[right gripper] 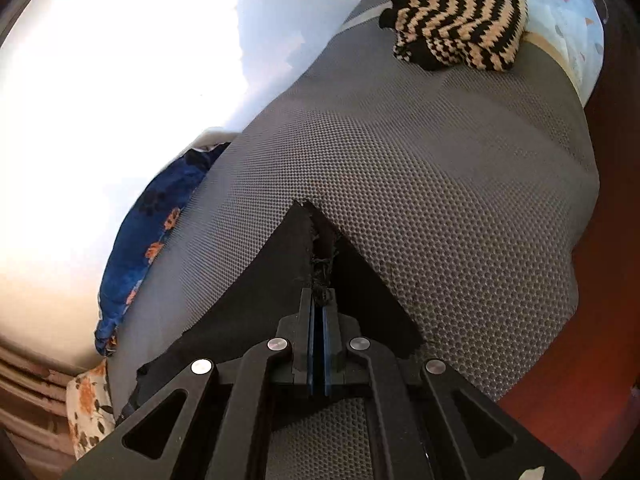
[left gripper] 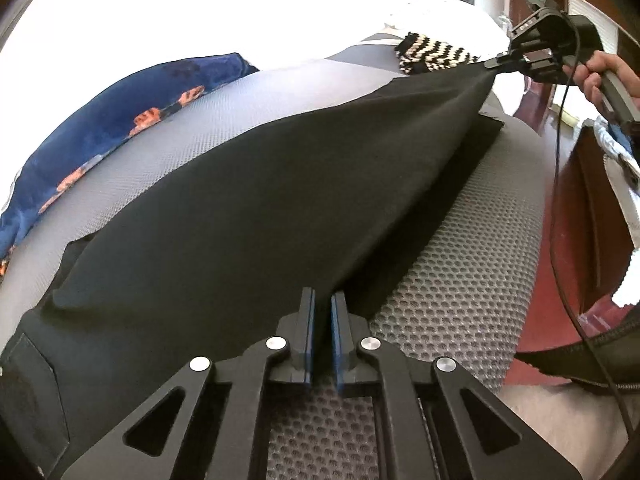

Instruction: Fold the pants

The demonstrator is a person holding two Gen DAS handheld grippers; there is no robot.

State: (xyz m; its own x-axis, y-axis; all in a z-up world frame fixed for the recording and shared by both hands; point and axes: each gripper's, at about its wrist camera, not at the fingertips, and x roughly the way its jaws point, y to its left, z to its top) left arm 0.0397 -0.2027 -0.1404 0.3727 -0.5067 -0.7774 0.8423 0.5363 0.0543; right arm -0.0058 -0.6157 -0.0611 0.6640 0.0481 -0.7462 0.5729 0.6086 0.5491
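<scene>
The black pants [left gripper: 248, 208] lie on the grey mesh mat [left gripper: 460, 272], one edge lifted taut between the left gripper [left gripper: 322, 300] and right gripper [right gripper: 319, 298], both clamped on the fabric.

Each wrist camera sits close behind its own fingers, angled down over the grey mesh mat [left gripper: 460, 272], both views sharing the black pants [left gripper: 248, 208] ahead and the striped knit [right gripper: 460, 24] beyond the fingertips.

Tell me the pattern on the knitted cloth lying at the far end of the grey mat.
Black and beige zigzag stripes, clearest in the right wrist view.
</scene>
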